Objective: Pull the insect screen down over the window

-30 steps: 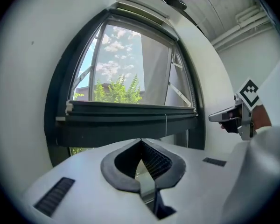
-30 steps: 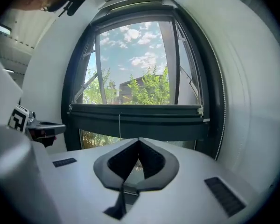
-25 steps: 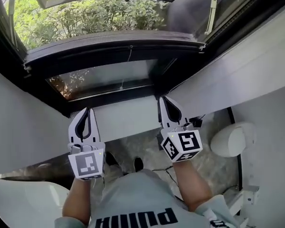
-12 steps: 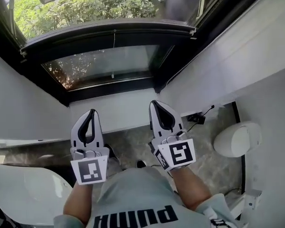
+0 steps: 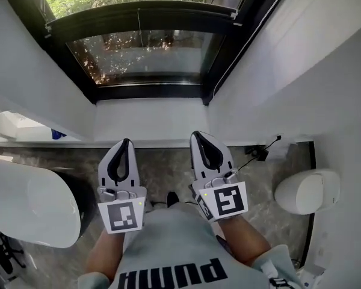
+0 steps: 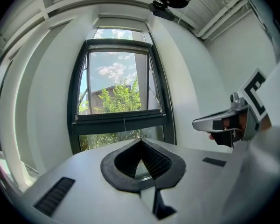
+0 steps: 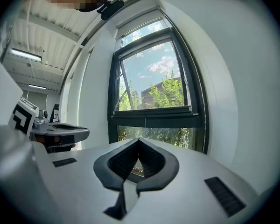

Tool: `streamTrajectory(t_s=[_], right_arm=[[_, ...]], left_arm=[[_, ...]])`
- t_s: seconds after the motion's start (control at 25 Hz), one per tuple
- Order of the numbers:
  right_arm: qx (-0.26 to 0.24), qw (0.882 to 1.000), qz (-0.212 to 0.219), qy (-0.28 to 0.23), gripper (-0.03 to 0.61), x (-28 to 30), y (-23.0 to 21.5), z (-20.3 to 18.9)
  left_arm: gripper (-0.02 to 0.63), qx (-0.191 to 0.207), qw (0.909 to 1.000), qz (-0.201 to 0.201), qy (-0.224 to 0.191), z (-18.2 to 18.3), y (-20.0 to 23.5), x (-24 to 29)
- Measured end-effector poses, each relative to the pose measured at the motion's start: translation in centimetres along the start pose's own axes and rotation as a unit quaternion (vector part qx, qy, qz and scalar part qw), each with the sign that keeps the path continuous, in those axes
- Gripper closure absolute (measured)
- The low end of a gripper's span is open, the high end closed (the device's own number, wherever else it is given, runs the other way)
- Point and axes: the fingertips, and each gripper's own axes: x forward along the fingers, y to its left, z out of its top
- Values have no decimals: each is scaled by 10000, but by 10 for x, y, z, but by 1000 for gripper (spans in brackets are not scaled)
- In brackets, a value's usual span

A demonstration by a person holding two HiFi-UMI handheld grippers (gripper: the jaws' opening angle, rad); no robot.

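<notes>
White nook, window [image 5: 147, 56] ahead | L gripper [image 5: 126, 142], R gripper [image 5: 197, 135]: jaws closed, empty | cable [image 5: 262, 154] right of R gripper.

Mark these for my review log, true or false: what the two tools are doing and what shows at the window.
1. The left tool and the right tool are both shut, with nothing between the jaws. True.
2. The right tool is gripping the pull cord. False: the cord hangs free at the window, and the right tool holds nothing and stays apart from it.
3. Greenery shows outside through the glass. True.
4. The left tool rests on the window frame. False: it is held short of the window, above the floor, touching nothing.
</notes>
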Motion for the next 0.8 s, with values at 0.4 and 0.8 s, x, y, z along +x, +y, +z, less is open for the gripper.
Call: streamTrajectory(t_s=[0.4, 0.8], right_arm=[[223, 9997, -53, -49, 572, -76, 29, 6], [249, 9977, -630, -5, 571, -134, 109, -1]], left_arm=[[600, 56, 10000, 68, -14, 16, -32, -72], [600, 116, 9998, -137, -46, -5, 22, -166]])
